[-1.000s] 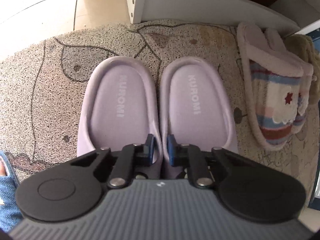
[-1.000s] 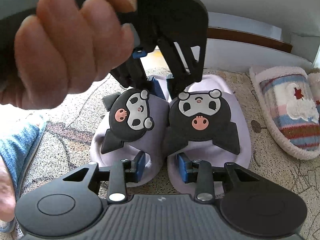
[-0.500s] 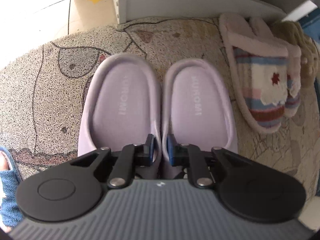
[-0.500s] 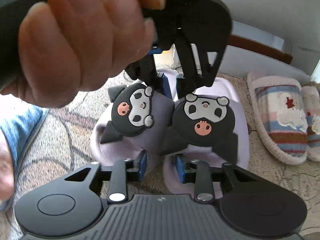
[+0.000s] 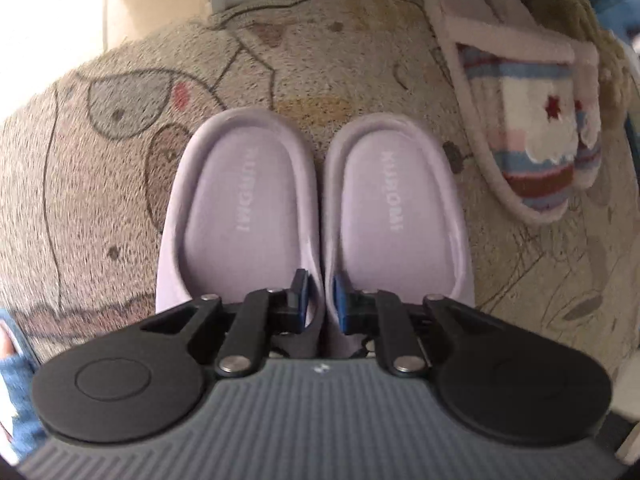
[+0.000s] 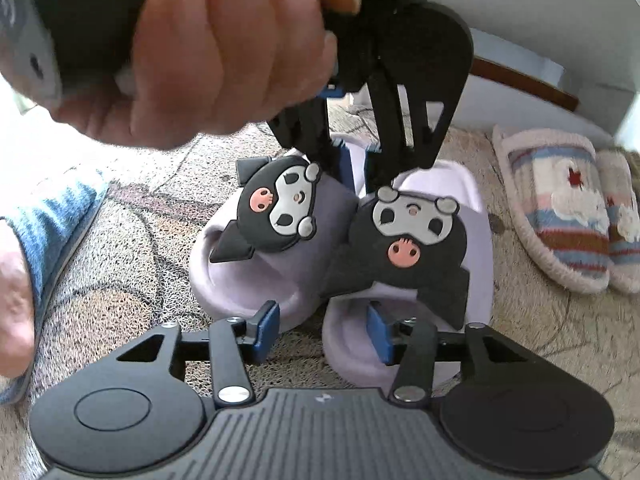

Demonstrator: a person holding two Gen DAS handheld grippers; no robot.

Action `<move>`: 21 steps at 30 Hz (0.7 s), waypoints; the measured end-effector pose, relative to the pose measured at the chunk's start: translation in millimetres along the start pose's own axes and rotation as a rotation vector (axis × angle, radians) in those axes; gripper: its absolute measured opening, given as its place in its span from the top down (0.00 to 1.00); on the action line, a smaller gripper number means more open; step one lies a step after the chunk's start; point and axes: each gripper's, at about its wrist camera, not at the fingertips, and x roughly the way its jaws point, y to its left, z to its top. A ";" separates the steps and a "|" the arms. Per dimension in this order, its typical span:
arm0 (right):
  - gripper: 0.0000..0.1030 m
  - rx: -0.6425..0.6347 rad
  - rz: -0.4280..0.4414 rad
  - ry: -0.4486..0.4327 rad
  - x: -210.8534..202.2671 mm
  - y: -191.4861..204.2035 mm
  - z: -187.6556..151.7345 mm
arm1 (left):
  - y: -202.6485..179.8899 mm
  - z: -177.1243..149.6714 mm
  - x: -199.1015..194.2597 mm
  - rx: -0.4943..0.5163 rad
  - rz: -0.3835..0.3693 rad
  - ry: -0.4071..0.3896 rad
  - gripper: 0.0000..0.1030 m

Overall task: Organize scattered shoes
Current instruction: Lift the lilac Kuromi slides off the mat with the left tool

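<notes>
Lilac foam slippers [image 5: 316, 216] sit side by side on the loop-pile mat [image 5: 100, 200]. Right gripper [image 6: 322, 330], nearest me, has just been opening; its jaws stand apart at the toes, clear of both. Left gripper [image 5: 320, 300] is clamped on the touching inner walls behind the straps. Judged light, squashy, slightly grippy; pinch the adjoining walls. Beyond: striped fleece slippers [image 5: 532, 128].

Beige cartoon-print mat [image 5: 320, 60] on floor, white cabinet base [image 6: 540, 32] behind; bright daylight at left.
</notes>
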 end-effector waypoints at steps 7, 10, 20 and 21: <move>0.29 0.117 -0.061 -0.025 -17.2 -0.8 -12.2 | -0.8 -2.4 2.6 0.014 -0.003 -0.004 0.85; 0.20 0.102 -0.038 -0.022 -22.4 2.5 -16.9 | -3.1 -2.8 3.0 0.007 0.004 0.000 0.85; 0.11 0.198 -0.070 0.047 -3.1 11.1 -29.9 | -4.8 -2.4 5.1 -0.026 0.016 -0.007 0.86; 0.03 0.195 -0.070 0.044 -2.2 13.5 -27.8 | -5.1 -2.7 4.8 -0.025 0.016 -0.009 0.86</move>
